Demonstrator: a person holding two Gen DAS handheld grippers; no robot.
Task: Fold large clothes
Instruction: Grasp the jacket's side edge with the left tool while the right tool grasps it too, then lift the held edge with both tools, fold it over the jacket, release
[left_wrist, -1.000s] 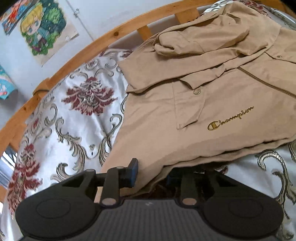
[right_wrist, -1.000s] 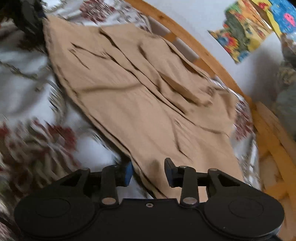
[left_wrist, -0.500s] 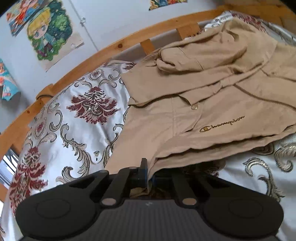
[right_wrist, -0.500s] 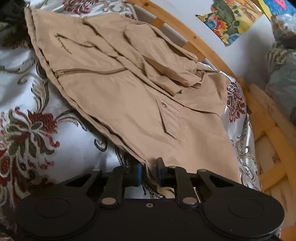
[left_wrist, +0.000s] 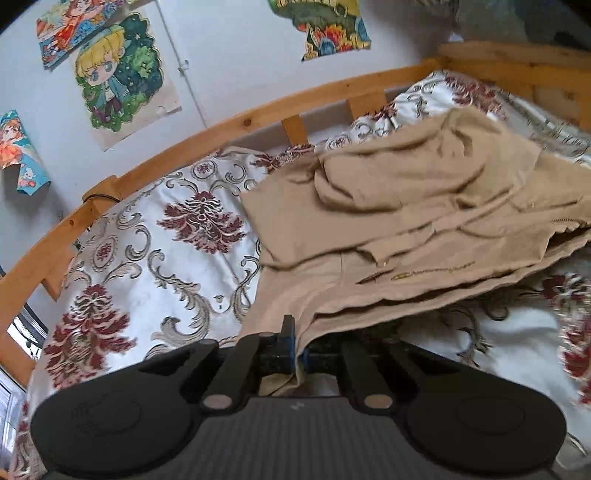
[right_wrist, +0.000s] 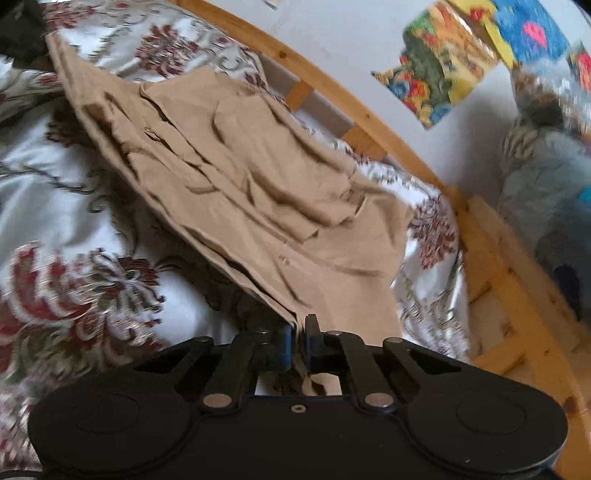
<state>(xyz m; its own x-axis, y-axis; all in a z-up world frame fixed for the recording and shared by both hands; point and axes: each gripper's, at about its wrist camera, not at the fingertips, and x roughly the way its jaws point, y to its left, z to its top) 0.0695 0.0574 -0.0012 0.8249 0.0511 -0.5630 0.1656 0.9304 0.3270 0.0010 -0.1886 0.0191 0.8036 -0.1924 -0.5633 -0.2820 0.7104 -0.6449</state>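
A tan hooded jacket (left_wrist: 388, 236) with a gold logo lies on the patterned bedspread (left_wrist: 177, 258), its sleeves folded over its chest. My left gripper (left_wrist: 299, 347) is shut on one corner of the jacket's near hem and holds it lifted off the bed. In the right wrist view the same jacket (right_wrist: 258, 192) stretches away, its near edge raised. My right gripper (right_wrist: 299, 341) is shut on the other hem corner. The raised hem casts a shadow on the bedspread (right_wrist: 74, 221).
A curved wooden bed rail (left_wrist: 221, 129) runs behind the bed, also in the right wrist view (right_wrist: 480, 229). Cartoon posters (left_wrist: 118, 74) hang on the wall. A pile of bagged items (right_wrist: 546, 166) stands past the rail at the right.
Both grippers closed on the jacket's hem corners and lifted. The hem has come up off the bed and the jacket's lower part is tilting toward the hood.
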